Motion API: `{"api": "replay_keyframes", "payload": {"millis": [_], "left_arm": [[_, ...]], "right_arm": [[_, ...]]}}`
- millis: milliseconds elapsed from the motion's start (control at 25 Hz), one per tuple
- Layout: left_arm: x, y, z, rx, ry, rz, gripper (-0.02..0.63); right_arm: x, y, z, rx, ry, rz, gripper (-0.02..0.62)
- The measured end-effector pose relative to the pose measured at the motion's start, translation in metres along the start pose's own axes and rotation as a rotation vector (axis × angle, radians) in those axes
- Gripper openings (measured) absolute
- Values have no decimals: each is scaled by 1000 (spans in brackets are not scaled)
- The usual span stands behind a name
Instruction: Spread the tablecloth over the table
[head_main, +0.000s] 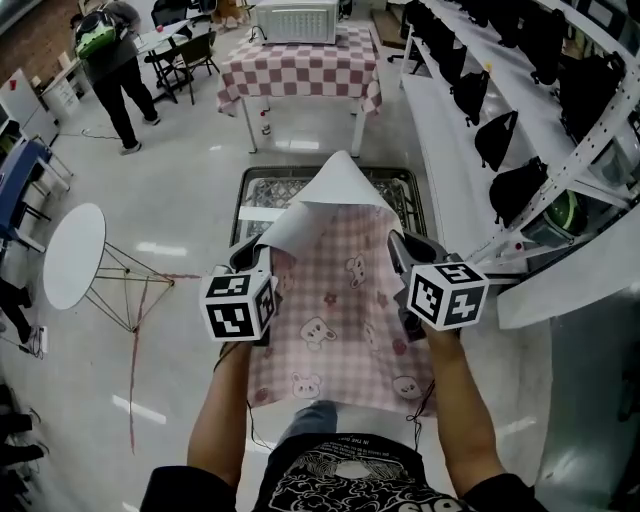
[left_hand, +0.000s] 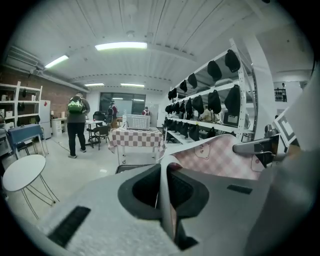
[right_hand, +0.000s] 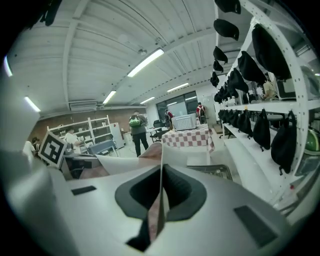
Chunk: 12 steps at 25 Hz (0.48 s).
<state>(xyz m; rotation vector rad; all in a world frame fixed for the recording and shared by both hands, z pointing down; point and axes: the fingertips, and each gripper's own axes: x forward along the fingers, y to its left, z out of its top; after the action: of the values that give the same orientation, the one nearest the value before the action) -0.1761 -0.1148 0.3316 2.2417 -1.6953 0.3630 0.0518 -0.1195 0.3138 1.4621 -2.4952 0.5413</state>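
A pink checked tablecloth (head_main: 340, 310) with bear prints hangs between my two grippers, and its far end folds over to show the white underside (head_main: 338, 185). My left gripper (head_main: 260, 258) is shut on the cloth's left edge, and my right gripper (head_main: 403, 252) is shut on its right edge. In the left gripper view the cloth edge (left_hand: 165, 175) runs up between the closed jaws of the left gripper (left_hand: 164, 187). The right gripper (right_hand: 161, 197) pinches the cloth (right_hand: 156, 215) the same way. A dark metal-framed table (head_main: 258, 190) lies under the cloth's far end.
Farther off stands a red-checked table (head_main: 300, 70) with a white basket (head_main: 295, 20) on it. A person with a green backpack (head_main: 112, 55) stands at the far left. A round white side table (head_main: 72, 255) is on the left, and shelves with black bags (head_main: 500, 135) run along the right.
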Motion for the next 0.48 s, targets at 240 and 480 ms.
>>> {"api": "replay_keyframes", "payload": {"millis": [240,480], "left_arm": [[41,29,5,-11,33,-22,9],[70,62,4,-40,58,-25,9]], "right_arm": [[35,-25,6,-18,31,-55,6],[65,-51,5,-52,79,-98,6]]}}
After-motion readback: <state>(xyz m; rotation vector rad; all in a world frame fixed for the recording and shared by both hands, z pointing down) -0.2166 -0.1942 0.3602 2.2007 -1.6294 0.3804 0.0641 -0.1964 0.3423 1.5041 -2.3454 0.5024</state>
